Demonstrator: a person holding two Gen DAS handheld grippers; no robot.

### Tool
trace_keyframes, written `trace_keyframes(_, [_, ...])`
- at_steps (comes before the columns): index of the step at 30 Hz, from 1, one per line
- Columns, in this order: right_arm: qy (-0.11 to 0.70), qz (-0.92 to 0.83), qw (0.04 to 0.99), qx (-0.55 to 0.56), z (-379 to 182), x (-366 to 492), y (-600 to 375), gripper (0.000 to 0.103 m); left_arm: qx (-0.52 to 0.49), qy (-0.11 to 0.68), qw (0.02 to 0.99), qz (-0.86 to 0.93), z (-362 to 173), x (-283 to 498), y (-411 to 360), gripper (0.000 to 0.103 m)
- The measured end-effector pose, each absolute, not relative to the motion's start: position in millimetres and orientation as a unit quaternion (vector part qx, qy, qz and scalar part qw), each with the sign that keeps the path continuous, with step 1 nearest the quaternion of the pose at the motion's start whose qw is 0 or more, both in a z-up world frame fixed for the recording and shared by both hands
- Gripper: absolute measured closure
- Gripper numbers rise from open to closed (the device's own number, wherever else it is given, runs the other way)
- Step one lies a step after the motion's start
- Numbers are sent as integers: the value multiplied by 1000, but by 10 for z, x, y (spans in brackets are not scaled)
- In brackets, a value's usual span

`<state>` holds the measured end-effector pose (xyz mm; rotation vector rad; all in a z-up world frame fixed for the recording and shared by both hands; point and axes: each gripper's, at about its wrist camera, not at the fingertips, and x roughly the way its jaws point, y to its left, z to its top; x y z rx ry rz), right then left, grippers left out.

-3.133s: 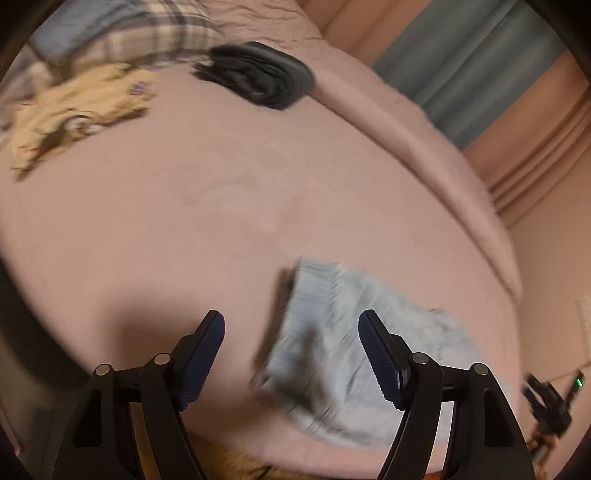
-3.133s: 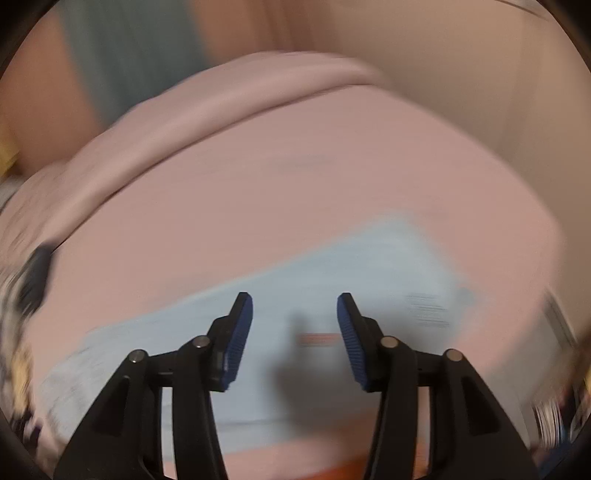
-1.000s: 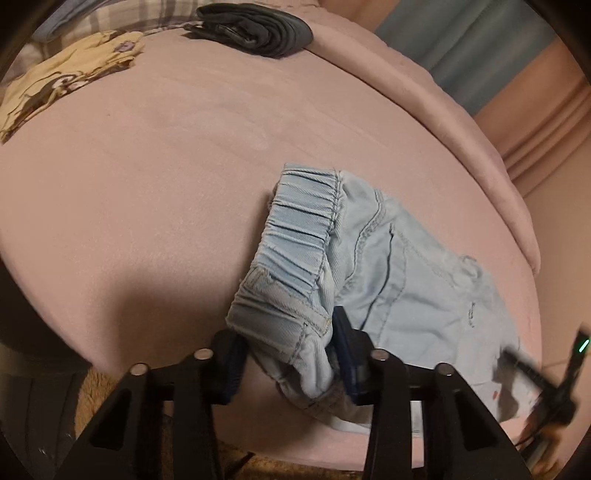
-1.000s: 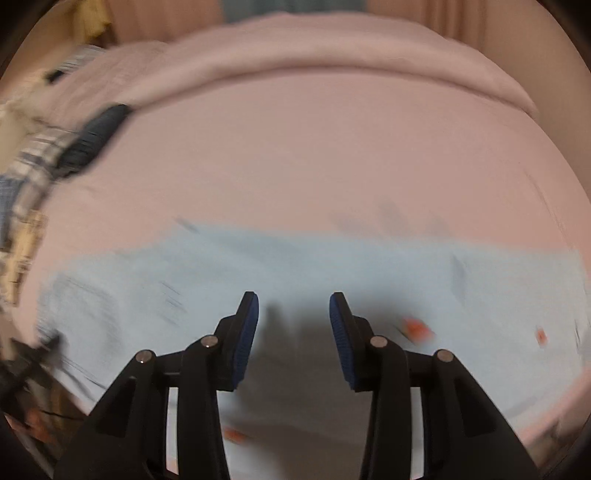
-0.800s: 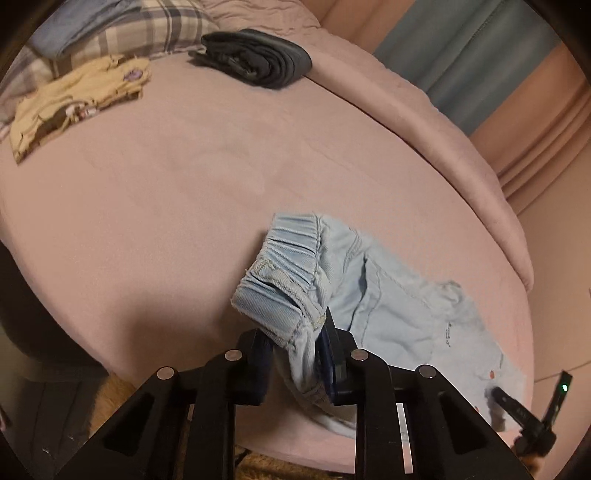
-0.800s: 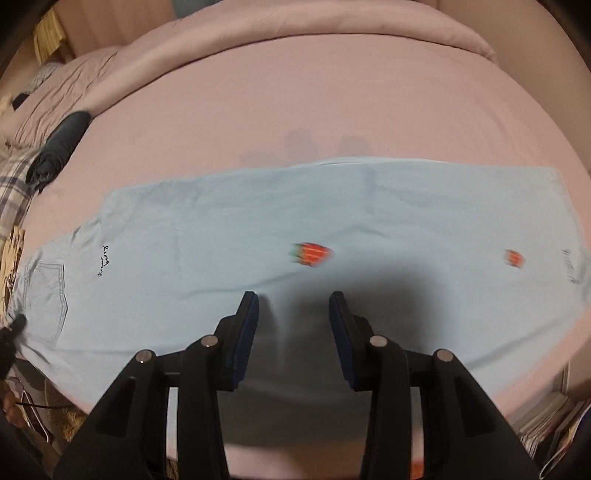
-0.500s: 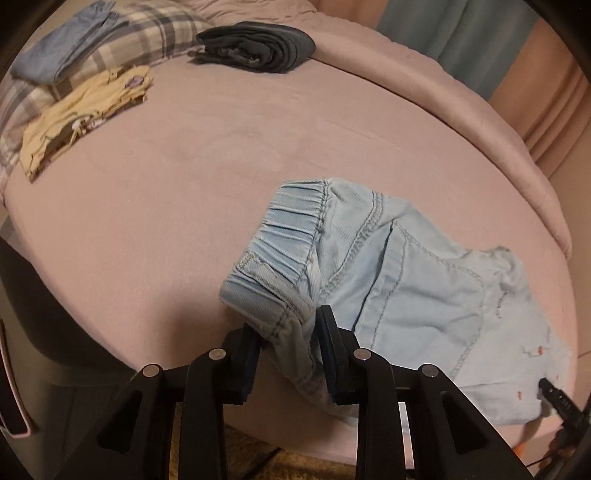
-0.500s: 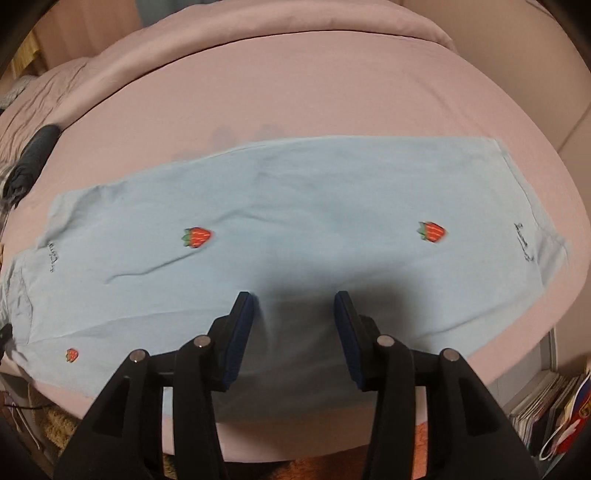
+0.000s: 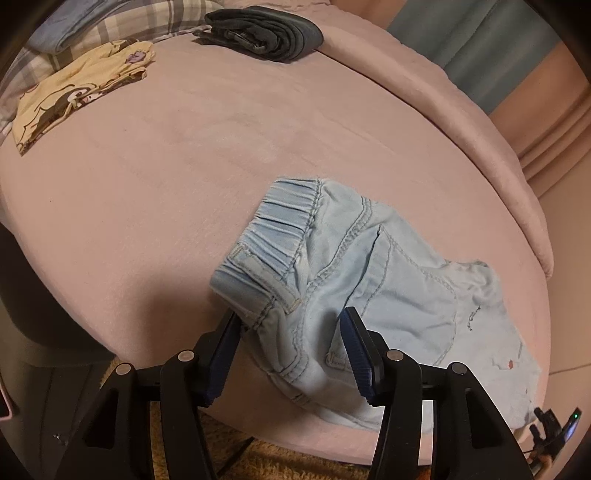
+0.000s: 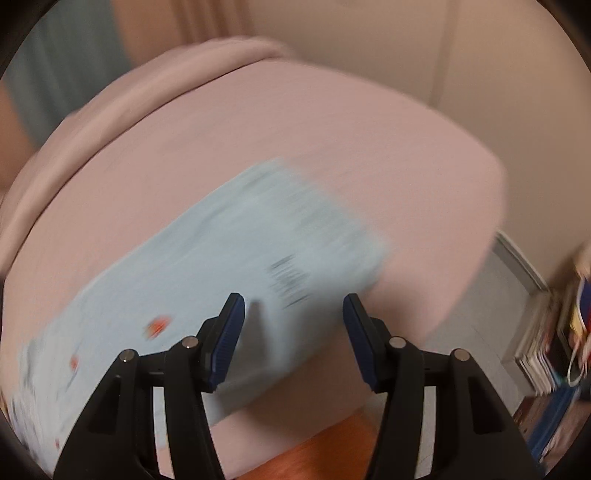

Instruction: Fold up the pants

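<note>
Since half a second ago your left claw [image 9: 291, 354] has spread off the waistband, right claw [image 10: 291, 341] also spread, so re-pinch the soft, light pants [image 9: 369, 280], lying limp near the bed [image 9: 184, 184] edge, at that thick elastic waistband.

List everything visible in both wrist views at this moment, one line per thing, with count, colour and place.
pants: one, light blue denim with small red patches, spread along the near edge of the bed, waistband bunched between the left fingers.
bed: one, pink cover.
dark garment: one, dark grey, folded at the far edge.
yellow garment: one, pale yellow print, far left.
plaid cloth: one, grey check, behind the yellow one.
curtain: grey-blue and pink, behind the bed.
books: a stack, mixed colours, on the floor at right.
left gripper: black, blue pads, open around the waistband.
right gripper: black, blue pads, open above the leg end.
</note>
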<state>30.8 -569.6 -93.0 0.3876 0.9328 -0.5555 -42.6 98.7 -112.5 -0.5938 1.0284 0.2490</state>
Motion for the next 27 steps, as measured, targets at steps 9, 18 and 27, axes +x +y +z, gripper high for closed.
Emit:
trace_keyframes(9, [427, -257, 838, 222, -1042, 415, -6184, 94, -269, 485, 824, 115, -1030, -393, 938, 47])
trace_keyframes(18, [389, -265, 859, 203, -637, 433, -6207, 94, -248, 500, 822, 111, -1112, -339, 856, 34])
trace_keyframes(27, [443, -297, 827, 177, -1138, 372, -6245, 90, -273, 516, 805, 108, -1377, -222, 926, 34])
